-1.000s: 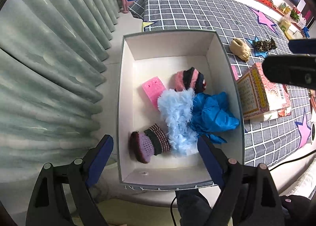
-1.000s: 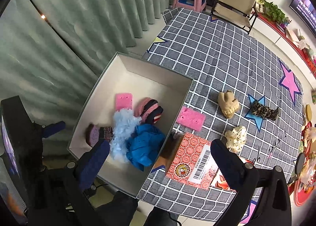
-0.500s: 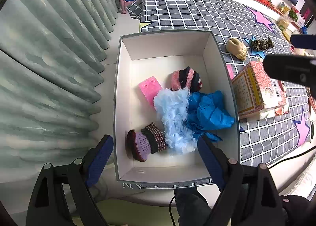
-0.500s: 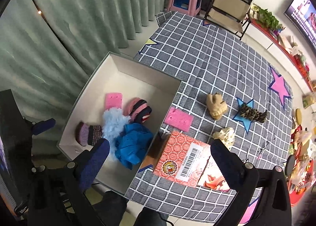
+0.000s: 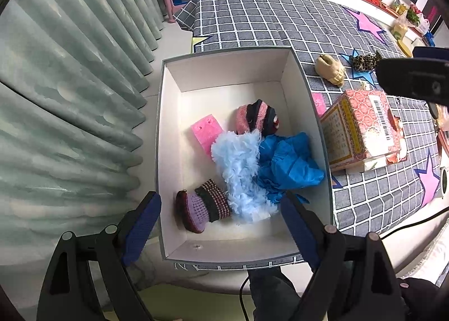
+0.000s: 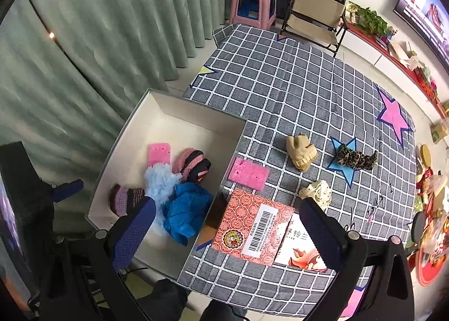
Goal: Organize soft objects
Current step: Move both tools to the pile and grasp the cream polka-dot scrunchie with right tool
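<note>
Even, soft daylight fills both wrist views, with no harsh glare. The white box (image 5: 168, 152) interior reads brightest at frame centre, its near walls lightly shaded. A small warm point of light glints in the green curtain (image 6: 51, 36) at upper left of the right view, and a bright screen (image 6: 426, 12) glows at upper right. Fisheye distortion bends the curtain folds and checked surface (image 6: 294, 91) toward black, vignetted corners. Focus is crisp centrally, softer at the edges.
</note>
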Demonstrator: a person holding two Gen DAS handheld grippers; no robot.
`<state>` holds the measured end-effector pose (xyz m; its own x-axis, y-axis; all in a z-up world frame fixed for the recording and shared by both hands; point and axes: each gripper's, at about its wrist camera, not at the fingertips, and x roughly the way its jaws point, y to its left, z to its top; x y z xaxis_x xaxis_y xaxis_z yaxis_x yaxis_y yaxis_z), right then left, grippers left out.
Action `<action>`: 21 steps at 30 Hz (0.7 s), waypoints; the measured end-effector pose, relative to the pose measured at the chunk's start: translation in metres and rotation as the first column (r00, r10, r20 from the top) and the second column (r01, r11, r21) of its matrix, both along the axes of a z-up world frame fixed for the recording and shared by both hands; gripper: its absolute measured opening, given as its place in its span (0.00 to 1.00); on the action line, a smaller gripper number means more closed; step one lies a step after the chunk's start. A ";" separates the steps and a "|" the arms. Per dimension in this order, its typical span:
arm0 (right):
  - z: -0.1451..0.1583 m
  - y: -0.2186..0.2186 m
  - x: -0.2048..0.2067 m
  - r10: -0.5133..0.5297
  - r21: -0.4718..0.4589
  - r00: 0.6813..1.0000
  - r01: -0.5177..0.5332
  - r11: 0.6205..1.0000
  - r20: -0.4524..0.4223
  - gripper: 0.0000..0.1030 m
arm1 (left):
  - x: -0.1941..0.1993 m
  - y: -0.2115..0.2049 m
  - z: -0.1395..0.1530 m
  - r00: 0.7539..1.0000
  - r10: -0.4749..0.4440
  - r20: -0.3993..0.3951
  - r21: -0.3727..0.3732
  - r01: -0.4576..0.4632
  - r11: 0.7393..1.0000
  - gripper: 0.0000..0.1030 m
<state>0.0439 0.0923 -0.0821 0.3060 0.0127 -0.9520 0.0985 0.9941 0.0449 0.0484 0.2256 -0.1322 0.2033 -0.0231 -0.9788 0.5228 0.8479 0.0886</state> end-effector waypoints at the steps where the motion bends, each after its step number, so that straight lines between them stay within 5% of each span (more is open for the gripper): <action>1: 0.001 -0.003 0.000 -0.008 0.008 1.000 0.008 1.000 0.003 1.00 | 0.000 -0.002 0.000 1.000 -0.001 0.001 0.001 0.001 1.000 0.87; 12: 0.013 -0.049 -0.011 -0.109 0.041 0.992 0.107 0.993 0.062 1.00 | 0.010 -0.016 0.011 1.000 0.001 -0.026 -0.048 -0.002 0.999 0.87; 21: -0.032 -0.183 -0.049 -0.425 0.098 0.903 0.430 0.898 -0.062 1.00 | 0.038 -0.055 0.039 0.997 -0.031 -0.067 -0.171 0.019 0.985 0.87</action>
